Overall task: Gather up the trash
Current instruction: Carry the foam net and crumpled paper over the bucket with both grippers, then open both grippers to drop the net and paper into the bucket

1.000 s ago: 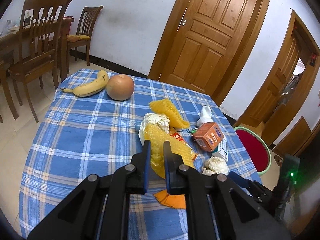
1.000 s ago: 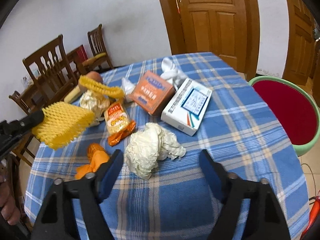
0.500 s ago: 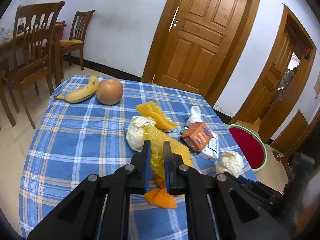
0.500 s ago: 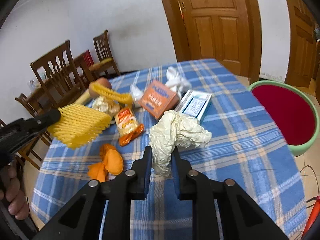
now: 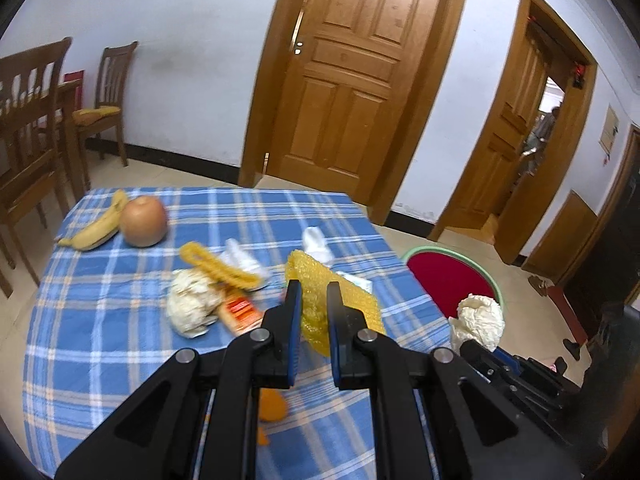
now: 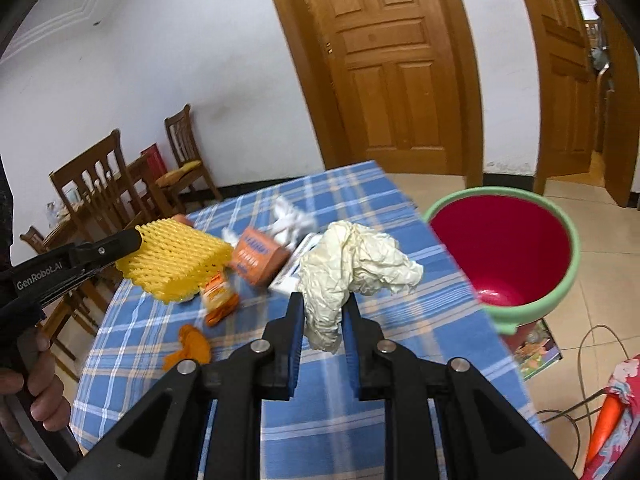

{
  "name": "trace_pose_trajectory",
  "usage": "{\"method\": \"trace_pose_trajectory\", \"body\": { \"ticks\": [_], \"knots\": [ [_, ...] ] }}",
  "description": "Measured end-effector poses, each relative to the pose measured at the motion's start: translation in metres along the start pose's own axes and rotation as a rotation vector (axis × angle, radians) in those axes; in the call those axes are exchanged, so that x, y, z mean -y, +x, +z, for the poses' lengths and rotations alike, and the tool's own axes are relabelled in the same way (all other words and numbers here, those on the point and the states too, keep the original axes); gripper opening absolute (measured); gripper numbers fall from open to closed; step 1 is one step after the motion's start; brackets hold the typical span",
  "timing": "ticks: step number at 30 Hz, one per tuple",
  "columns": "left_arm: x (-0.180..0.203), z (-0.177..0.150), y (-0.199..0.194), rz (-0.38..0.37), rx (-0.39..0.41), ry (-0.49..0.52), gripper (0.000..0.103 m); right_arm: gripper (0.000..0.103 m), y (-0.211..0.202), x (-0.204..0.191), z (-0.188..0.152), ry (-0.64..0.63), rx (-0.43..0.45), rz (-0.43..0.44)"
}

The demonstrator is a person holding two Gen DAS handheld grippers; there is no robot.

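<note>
Yellow foam fruit-net sleeve (image 5: pixel 320 300) is pinched in the left hand-held gripper (image 5: pixel 312 292), jaws clamped tight on it, sleeve lifted clear of the bench (image 5: pixel 100 320) w/ its blue-and-white plaid cloth. Right wrist view shows same sleeve (image 6: pixel 176 260) sticking out past the left hand-held gripper's tip, over the bench's left part.

Right hand-held gripper (image 6: pixel 320 312): jaws have just been closing, now clenched on a crumpled cream paper wad (image 6: pixel 352 264); wad hangs above the bench edge, just left of the red plastic bin w/ green rim (image 6: pixel 560 280). Bin stands on the tiled floor beside the bench.

On the cloth: orange carton box (image 6: pixel 260 256), white flat box (image 6: pixel 296 260) partly behind the wad, white tissue scraps (image 6: pixel 292 220), orange snack wrapper (image 6: pixel 218 296), orange peel bits (image 6: pixel 192 344), second yellow net ring (image 5: pixel 218 264) resting on a pale crumpled ball (image 5: pixel 192 308). Far corner: banana (image 5: pixel 96 228) touching a round tan fruit (image 5: pixel 144 222).

A hand (image 6: pixel 36 380) grips the left tool's handle, lower left of right wrist view.
</note>
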State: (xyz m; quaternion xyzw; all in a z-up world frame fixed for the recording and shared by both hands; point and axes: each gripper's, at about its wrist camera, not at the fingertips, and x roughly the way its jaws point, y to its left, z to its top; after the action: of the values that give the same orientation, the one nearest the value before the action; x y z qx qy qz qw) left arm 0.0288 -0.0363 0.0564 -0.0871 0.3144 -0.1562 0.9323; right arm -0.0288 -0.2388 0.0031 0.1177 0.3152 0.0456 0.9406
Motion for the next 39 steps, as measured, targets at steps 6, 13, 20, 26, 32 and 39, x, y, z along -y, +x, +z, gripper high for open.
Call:
{"method": "trace_pose_trajectory", "body": {
  "ticks": [6,13,20,26,32,39],
  "knots": [
    [0.031,0.012,0.02,-0.039,-0.016,0.045,0.011,0.021,-0.009,0.028,0.01,0.037,0.034,-0.047],
    [0.071,0.022,0.053,-0.079,-0.05,0.098,0.011,0.021,-0.011,0.063,0.018,0.085,0.056,-0.106],
    [0.112,0.026,0.093,-0.116,-0.103,0.149,0.011,0.021,-0.007,0.099,0.025,0.136,0.06,-0.154],
    [0.144,0.021,0.13,-0.137,-0.154,0.194,0.011,0.021,0.005,0.13,0.027,0.179,0.039,-0.189],
    [0.169,0.009,0.171,-0.147,-0.224,0.23,0.011,0.021,0.019,0.157,0.026,0.212,0.011,-0.21],
    [0.188,-0.003,0.201,-0.137,-0.274,0.269,0.016,0.025,0.035,0.181,0.026,0.238,-0.021,-0.217]
  ]
}}
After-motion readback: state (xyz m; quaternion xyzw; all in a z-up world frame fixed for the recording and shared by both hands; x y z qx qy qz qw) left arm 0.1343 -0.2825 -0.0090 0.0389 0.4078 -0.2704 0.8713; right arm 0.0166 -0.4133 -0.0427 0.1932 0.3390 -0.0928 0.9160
